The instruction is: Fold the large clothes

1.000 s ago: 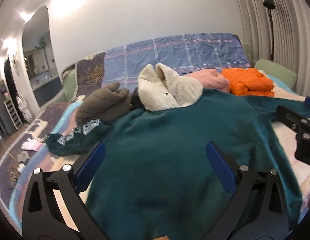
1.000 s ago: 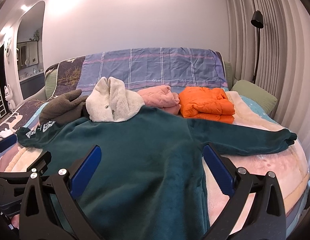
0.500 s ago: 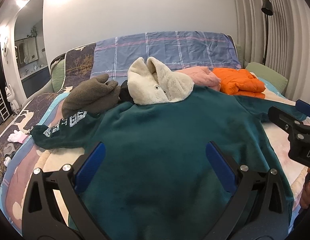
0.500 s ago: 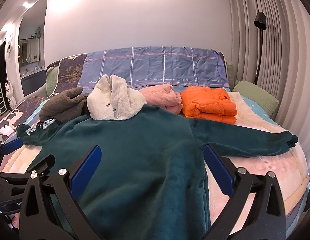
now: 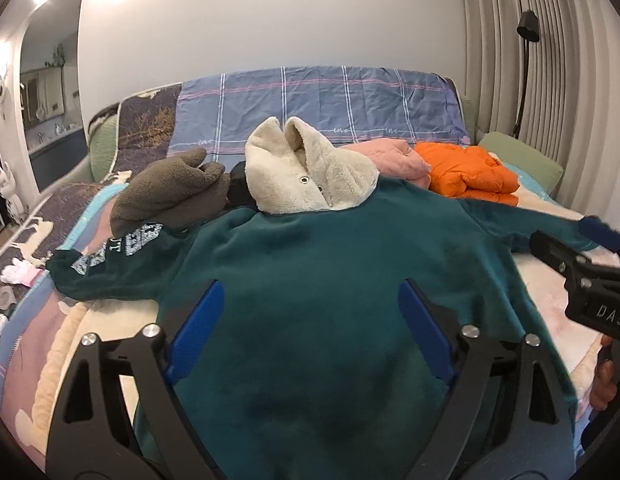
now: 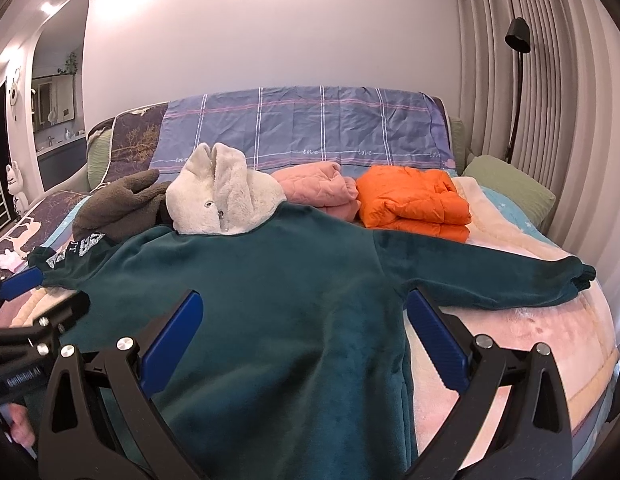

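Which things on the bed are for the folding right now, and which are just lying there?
For the job:
green hooded top, spread flat
left gripper, jaws open, just been closing
right gripper, jaws open

Just lying about:
orange jacket
pink garment
brown fleece
green pillow

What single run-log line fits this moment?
stage: pre-fold | green hoodie: spread flat on bed | left hand-held gripper: open, just closing slightly | right hand-held gripper: open

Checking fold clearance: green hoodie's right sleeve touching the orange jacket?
Apart. Right wrist view shows pale blanket between the sleeve and the orange jacket.
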Available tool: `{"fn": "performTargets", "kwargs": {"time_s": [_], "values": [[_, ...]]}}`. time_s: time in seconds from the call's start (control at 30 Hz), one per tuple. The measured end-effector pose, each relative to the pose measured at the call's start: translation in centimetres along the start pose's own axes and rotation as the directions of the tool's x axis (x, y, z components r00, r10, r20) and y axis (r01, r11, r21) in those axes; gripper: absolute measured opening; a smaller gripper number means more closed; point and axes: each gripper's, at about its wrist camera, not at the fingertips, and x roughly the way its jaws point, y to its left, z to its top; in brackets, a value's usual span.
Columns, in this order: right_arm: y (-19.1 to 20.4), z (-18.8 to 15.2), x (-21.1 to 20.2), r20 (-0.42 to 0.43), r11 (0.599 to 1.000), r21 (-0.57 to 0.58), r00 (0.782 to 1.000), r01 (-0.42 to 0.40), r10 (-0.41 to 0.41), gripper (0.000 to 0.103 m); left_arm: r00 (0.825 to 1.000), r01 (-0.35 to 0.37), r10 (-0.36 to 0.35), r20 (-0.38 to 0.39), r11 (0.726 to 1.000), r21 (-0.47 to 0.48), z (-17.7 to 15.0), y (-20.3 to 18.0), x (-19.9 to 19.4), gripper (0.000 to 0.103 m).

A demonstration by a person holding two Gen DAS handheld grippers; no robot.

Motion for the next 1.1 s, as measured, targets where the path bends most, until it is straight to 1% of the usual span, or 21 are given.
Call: {"fn": "performTargets", "kwargs": {"time_s": [0.03, 0.1, 0.2, 0.33, 0.47, 0.63, 0.7, 0.83, 0.9, 0.93, 0.97, 1.0, 1.03, 1.1], "values": [[0.0, 0.1, 0.0, 0.003, 1.000, -0.003, 1.000, 0.002, -0.002, 0.102, 1.000, 0.013, -0.013, -0.007, 1.000, -0.020, 0.3, 0.4, 0.2, 0.084], [0.0, 0.3, -0.1, 0.009, 1.000, -0.013, 1.000, 0.006, -0.006, 0.102, 0.999, 0.032, -0.033, -0.020, 0.998, -0.060, 0.7, 1.2, 0.5, 0.078], [0.1, 0.7, -0.1, 0.015, 1.000, -0.026, 1.000, 0.011, -0.011, 0.102, 0.998, 0.045, -0.049, -0.037, 0.994, -0.103, 1.2, 2.4, 1.1, 0.073], [0.2, 1.1, -0.1, 0.021, 0.999, -0.038, 1.000, 0.016, -0.016, 0.102, 0.999, 0.034, -0.037, -0.030, 0.995, -0.094, 1.7, 2.8, 1.3, 0.073], [0.2, 1.6, 0.3, 0.013, 0.999, -0.049, 1.000, 0.008, -0.007, 0.102, 0.998, 0.047, -0.050, -0.027, 0.995, -0.092, 2.5, 3.2, 1.5, 0.073], [0.3, 3.2, 1.1, 0.018, 0.996, -0.093, 1.000, 0.010, -0.008, 0.102, 1.000, 0.020, -0.021, -0.007, 0.997, -0.070, 4.6, 4.2, 2.2, 0.073], [0.4, 4.2, 1.9, 0.015, 0.993, -0.119, 1.000, 0.008, -0.006, 0.102, 1.000, 0.018, -0.018, 0.000, 0.998, -0.062, 6.2, 4.9, 3.0, 0.073], [1.1, 7.5, 5.5, -0.027, 0.981, -0.189, 0.999, -0.032, 0.027, 0.102, 1.000, -0.013, 0.013, -0.002, 0.999, -0.043, 9.6, 6.2, 5.8, 0.073], [1.8, 9.6, 8.2, -0.064, 0.972, -0.230, 0.997, -0.050, 0.036, 0.102, 1.000, 0.011, -0.012, -0.029, 0.999, -0.042, 11.4, 6.8, 7.8, 0.073], [2.1, 10.4, 9.4, -0.077, 0.970, -0.238, 0.996, -0.053, 0.036, 0.102, 0.999, 0.022, -0.025, -0.048, 0.998, -0.059, 12.5, 7.3, 9.1, 0.073], [2.4, 11.3, 10.6, -0.090, 0.969, -0.242, 0.995, -0.059, 0.039, 0.102, 0.998, 0.032, -0.036, -0.059, 0.997, -0.074, 13.3, 7.7, 10.0, 0.070], [2.7, 12.6, 12.3, -0.113, 0.968, -0.237, 0.992, -0.076, 0.050, 0.102, 0.995, 0.051, -0.059, -0.079, 0.993, -0.103, 14.6, 8.5, 11.7, 0.062], [2.9, 13.6, 13.5, -0.128, 0.970, -0.225, 0.990, -0.087, 0.059, 0.102, 0.993, 0.065, -0.077, -0.091, 0.990, -0.126, 15.3, 9.1, 12.9, 0.058], [3.0, 16.2, 16.7, -0.161, 0.980, -0.163, 0.983, -0.110, 0.084, 0.102, 0.987, 0.090, -0.113, -0.118, 0.978, -0.190, 16.8, 10.7, 15.8, 0.049]]}}
